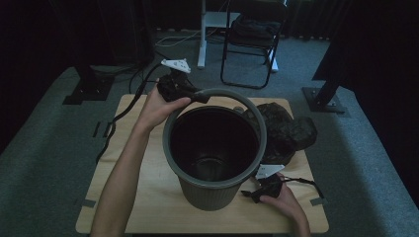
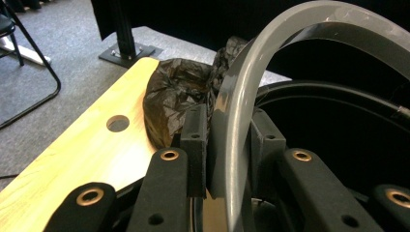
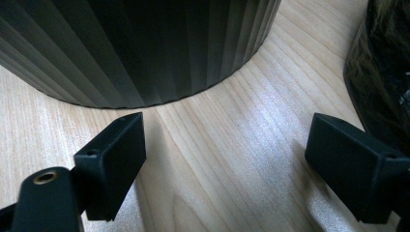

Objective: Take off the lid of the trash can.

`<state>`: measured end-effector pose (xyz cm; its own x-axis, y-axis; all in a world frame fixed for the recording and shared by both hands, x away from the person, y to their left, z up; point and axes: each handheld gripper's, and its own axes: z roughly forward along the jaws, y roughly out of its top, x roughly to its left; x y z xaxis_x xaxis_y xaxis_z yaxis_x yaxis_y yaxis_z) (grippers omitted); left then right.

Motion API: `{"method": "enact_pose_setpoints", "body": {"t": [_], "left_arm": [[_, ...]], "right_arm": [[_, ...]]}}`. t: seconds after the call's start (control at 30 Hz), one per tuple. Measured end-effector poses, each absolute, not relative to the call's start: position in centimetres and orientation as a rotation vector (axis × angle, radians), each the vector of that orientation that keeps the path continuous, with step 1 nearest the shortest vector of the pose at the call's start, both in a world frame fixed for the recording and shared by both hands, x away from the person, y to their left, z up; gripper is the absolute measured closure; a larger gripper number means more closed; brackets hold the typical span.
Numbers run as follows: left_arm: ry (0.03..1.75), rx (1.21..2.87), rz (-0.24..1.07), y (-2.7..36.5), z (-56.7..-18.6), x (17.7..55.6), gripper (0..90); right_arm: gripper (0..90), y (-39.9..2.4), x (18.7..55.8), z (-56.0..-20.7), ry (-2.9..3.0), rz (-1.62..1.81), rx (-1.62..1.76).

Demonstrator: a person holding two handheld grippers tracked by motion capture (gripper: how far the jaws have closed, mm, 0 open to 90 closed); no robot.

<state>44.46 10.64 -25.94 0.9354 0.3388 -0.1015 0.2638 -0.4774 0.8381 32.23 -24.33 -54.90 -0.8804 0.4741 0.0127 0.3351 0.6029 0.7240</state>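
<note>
A grey ribbed bin (image 1: 207,190) stands upright in the middle of the wooden table (image 1: 148,197). A grey plastic ring (image 1: 232,94) lies over its mouth, lifted off the bin's rim on the far left side. My left gripper (image 1: 200,96) is shut on that ring (image 2: 232,106) there, with its fingers (image 2: 196,140) pinching the band from both sides. A crumpled black plastic bag (image 1: 286,131) lies just right of the bin. Low at the bin's front right, my right gripper (image 1: 249,193) stands open above the tabletop. The bin's ribbed wall (image 3: 145,48) rises just ahead of it.
The table has a round hole (image 2: 118,123) near its far edge, beside the black bag (image 2: 179,96). A black folding chair (image 1: 249,44) and stand bases (image 1: 323,98) are on the grey carpet beyond the table. The bag (image 3: 382,72) lies close beside the right gripper's jaw.
</note>
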Motion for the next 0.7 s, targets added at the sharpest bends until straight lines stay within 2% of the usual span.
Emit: {"method": "enact_pose_setpoints", "body": {"t": [0.7], "left_arm": [[0.412,2.095,0.103,10.2,-24.8,44.0,73.0]], "right_arm": [[14.1,-24.3,32.2,-54.9,2.648,1.141,0.676]]}}
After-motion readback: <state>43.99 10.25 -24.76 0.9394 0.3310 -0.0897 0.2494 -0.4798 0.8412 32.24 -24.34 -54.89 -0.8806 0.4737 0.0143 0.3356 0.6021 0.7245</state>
